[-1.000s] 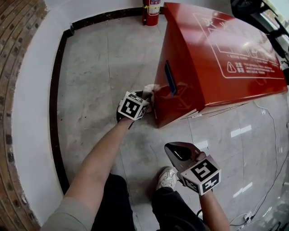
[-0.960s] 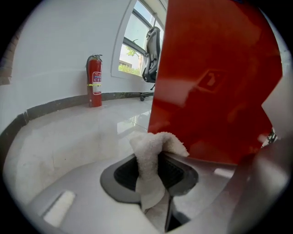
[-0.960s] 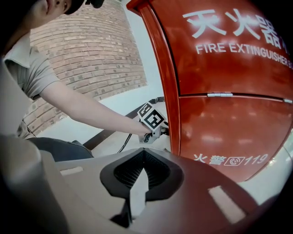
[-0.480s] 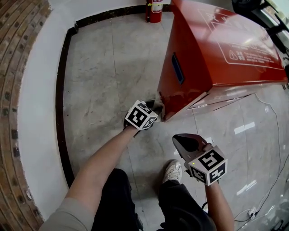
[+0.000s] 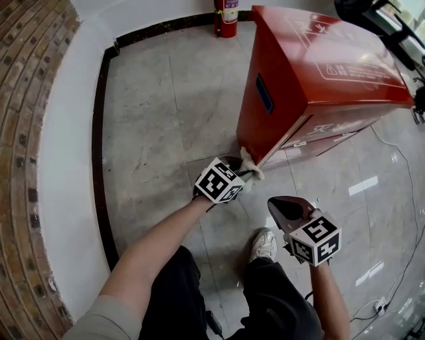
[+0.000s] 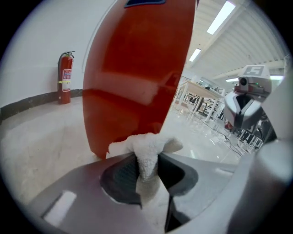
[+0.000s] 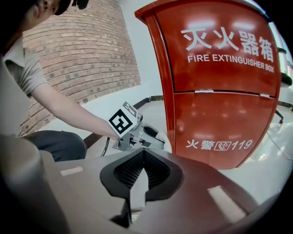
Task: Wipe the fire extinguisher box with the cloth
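Your left gripper [image 5: 236, 174] has its jaws clamped on the white cloth [image 5: 250, 165]. The cloth bunches out past the tips and sits against the lower corner of the red fire extinguisher box [image 5: 312, 66]. The box stands on the tiled floor [image 5: 153, 119] at about 1 o'clock from that gripper, and its front panel with the white lettering faces your right gripper [image 5: 287, 211]. That gripper hangs at about 4 o'clock from the left one, apart from the box, with its jaws closed together and nothing between them. A red fire extinguisher [image 5: 224, 16] stands at the floor's far edge at 12 o'clock, and a brick wall [image 5: 26, 99] curves along at 9 o'clock
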### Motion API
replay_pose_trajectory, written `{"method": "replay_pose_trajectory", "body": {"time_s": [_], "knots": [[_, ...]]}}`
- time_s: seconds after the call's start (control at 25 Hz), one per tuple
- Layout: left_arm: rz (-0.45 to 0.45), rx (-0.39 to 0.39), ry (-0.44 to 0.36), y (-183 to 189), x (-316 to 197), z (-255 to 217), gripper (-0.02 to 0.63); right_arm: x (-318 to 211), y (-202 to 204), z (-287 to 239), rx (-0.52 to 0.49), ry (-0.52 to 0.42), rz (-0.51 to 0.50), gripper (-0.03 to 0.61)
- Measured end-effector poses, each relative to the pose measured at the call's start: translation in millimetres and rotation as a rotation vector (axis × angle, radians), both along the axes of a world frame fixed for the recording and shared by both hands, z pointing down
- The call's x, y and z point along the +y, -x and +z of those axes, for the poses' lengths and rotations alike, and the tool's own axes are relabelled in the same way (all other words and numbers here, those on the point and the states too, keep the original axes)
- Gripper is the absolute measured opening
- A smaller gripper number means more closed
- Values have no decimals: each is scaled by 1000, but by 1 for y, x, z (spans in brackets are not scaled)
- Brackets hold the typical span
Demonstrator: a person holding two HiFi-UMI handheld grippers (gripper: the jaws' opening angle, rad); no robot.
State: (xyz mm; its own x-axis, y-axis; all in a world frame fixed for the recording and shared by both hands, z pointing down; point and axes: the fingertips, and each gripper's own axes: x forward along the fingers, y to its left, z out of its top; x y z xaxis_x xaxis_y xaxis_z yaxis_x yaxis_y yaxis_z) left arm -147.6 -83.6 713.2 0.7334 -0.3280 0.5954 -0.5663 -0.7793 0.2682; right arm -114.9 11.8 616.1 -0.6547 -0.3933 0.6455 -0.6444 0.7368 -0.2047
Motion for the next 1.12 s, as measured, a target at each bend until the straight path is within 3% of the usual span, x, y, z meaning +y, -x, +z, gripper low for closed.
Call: {"method": "replay_pose_trajectory", "body": {"time_s": [0.28,0.64,0.8,1.12], "knots": [[67,89,-78,-6,20,-59,101,6,9,-10,-17,-3,7,26],[25,143,-246,15,-14,-179,101,0,23,-69,-55,-38,-68,26],[-27,127,-214,32,-17,-220,101,-12,21,-123,-82,-57,-67,26],[-160,70,-57,54,0,-306,101,-43,-8,-250,-148,-31,58,26]]}}
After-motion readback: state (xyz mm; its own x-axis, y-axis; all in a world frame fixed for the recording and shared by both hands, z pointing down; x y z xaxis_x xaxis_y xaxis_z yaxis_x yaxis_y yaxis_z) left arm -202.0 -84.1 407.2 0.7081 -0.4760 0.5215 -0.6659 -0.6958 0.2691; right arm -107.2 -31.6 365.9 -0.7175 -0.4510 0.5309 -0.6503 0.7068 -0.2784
